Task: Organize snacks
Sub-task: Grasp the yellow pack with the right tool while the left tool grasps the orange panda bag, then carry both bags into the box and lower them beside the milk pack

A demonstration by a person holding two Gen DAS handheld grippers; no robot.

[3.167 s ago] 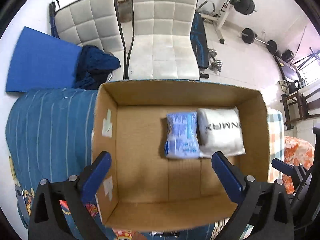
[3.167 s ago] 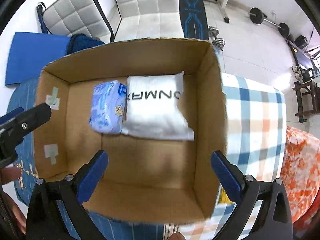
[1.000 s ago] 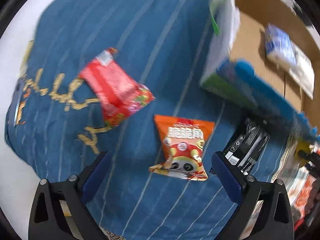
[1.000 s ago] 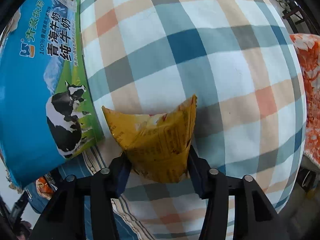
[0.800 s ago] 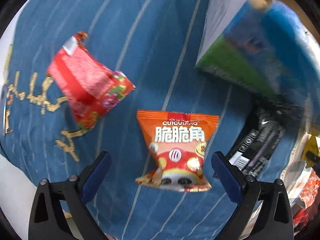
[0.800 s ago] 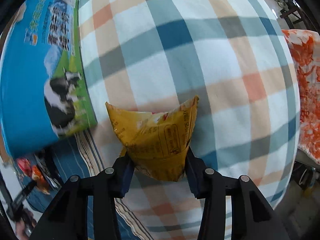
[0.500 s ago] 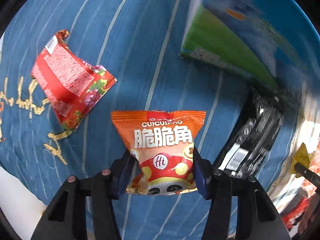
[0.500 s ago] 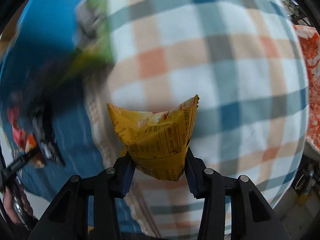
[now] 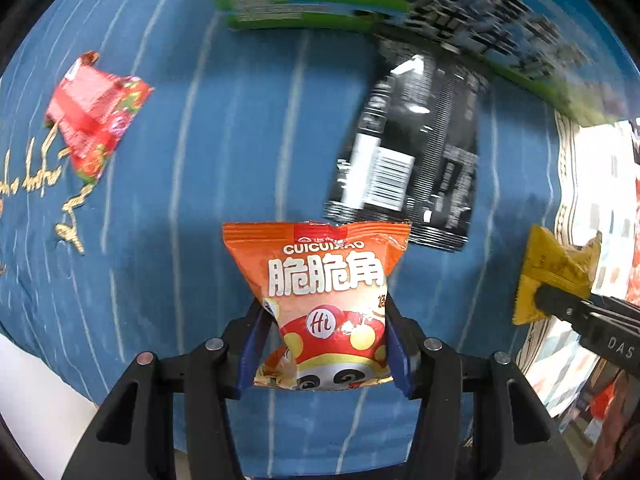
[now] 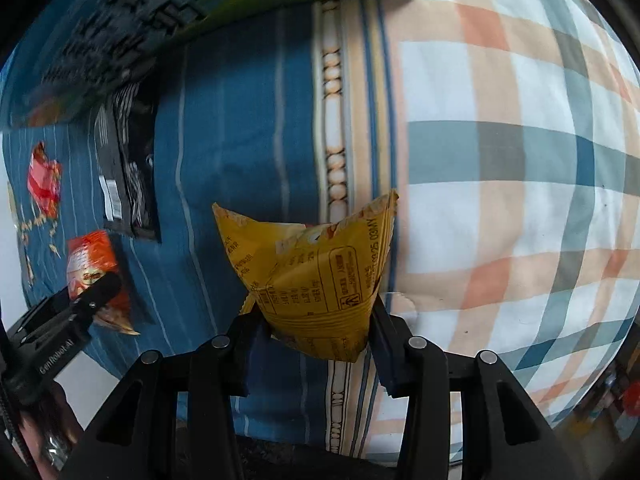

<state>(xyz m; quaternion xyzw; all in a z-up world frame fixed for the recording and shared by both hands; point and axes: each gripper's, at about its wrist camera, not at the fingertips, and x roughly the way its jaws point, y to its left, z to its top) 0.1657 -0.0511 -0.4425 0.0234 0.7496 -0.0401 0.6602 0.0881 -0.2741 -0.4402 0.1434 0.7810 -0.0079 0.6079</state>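
My left gripper (image 9: pixel 322 344) is shut on an orange snack bag (image 9: pixel 320 280) with white characters, held just above the blue striped cloth (image 9: pixel 200 160). My right gripper (image 10: pixel 316 336) is shut on a crumpled yellow snack packet (image 10: pixel 312 268), which also shows at the right edge of the left wrist view as the yellow packet (image 9: pixel 556 268). In the right wrist view the orange bag (image 10: pixel 92 268) and left gripper (image 10: pixel 96 292) appear at lower left. A red packet (image 9: pixel 92 112) and a black packet (image 9: pixel 416 152) lie on the cloth.
The blue and green printed side of the box (image 9: pixel 360 0) runs along the top of the left wrist view, blurred. A checked cloth (image 10: pixel 520 160) covers the surface on the right. A hand (image 10: pixel 36 432) shows at lower left.
My left gripper has closed on the orange bag and moved right with it. My right gripper has carried the yellow packet leftward, from over the checked cloth to the edge of the blue cloth.
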